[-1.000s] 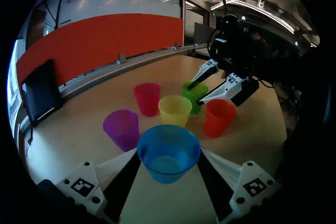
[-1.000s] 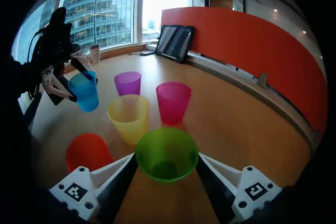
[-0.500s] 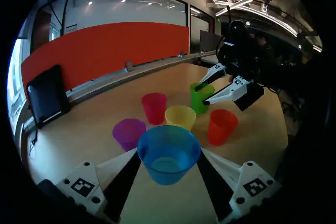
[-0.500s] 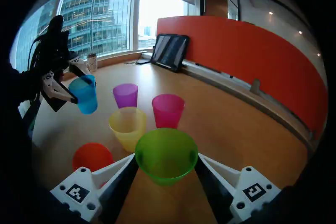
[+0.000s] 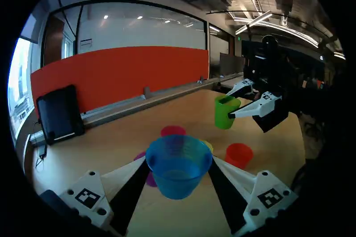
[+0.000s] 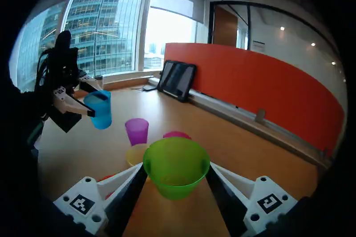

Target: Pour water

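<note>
1. While I watch through the left gripper view, the left gripper (image 5: 178, 160) is clamped on the blue cup (image 5: 178, 181), one finger pressing on each side. The cup is upright and held clear of the table (image 5: 124, 141).
2. A paler patch sits low inside that cup; I cannot tell whether it is water.
3. Farther off in the same view, the right gripper (image 5: 224, 106) has both fingers pressed on the green cup (image 5: 222, 117), which is also upright and held above the table.
4. The two held cups are well apart, with both rims level.
5. Four cups stand close together on the table below them: a red cup (image 5: 239, 154), a pink cup (image 5: 173, 130), a purple cup (image 6: 136, 131) and a yellow cup (image 6: 135, 153). In the right gripper view the green cup partly hides the pink and yellow ones.
6. At the table's edge a black tablet (image 5: 60, 114) leans upright in front of the orange wall panel (image 5: 120, 72).
</note>
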